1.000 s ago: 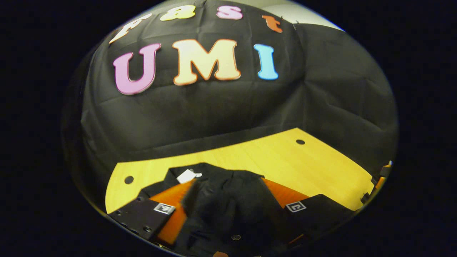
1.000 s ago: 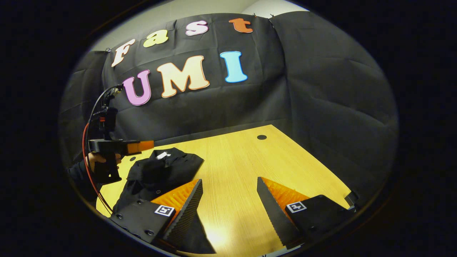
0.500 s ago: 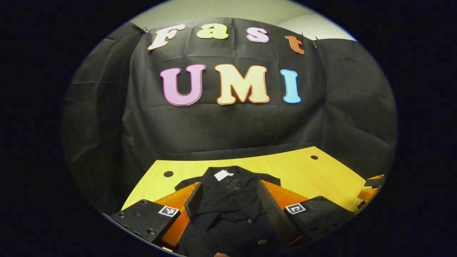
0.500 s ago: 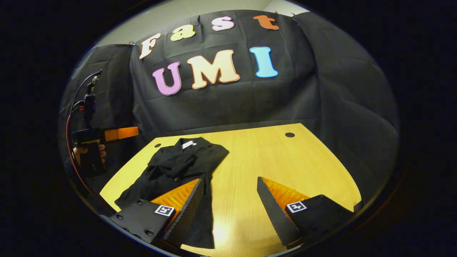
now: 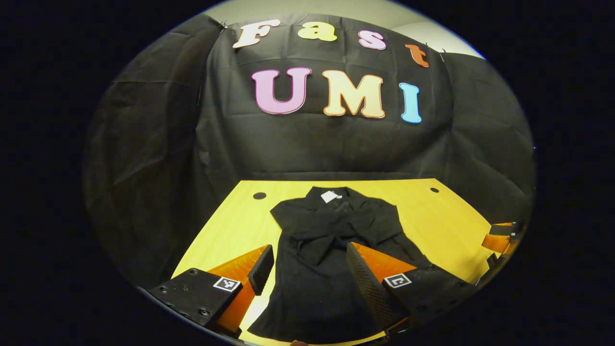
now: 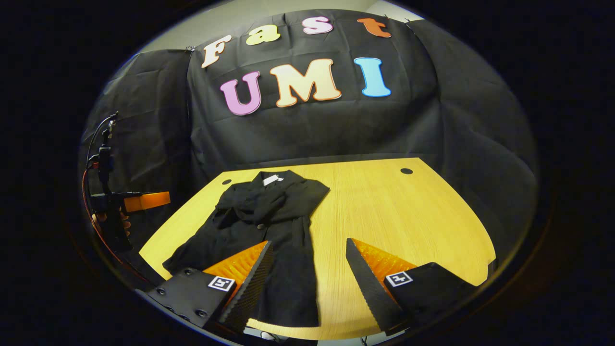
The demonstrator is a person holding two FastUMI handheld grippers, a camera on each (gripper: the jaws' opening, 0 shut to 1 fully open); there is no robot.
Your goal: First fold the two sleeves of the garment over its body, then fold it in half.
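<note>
A black garment point(image 5: 331, 240) lies flat on the yellow bench point(image 5: 432, 216), in the middle of the left gripper view and left of middle in the right gripper view. Its sleeves are folded across its body. The left gripper point(image 5: 307, 271) has its fingers wide apart, holding nothing. The right gripper point(image 6: 307, 274) has its fingers wide too, above the bench.

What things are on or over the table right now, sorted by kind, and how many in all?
Black garment: 1, lying on the table
White tag at its collar: 1
Round holes in the tabletop: 2
Grippers, left gripper and right gripper: 2, both open
Total: 6
</note>
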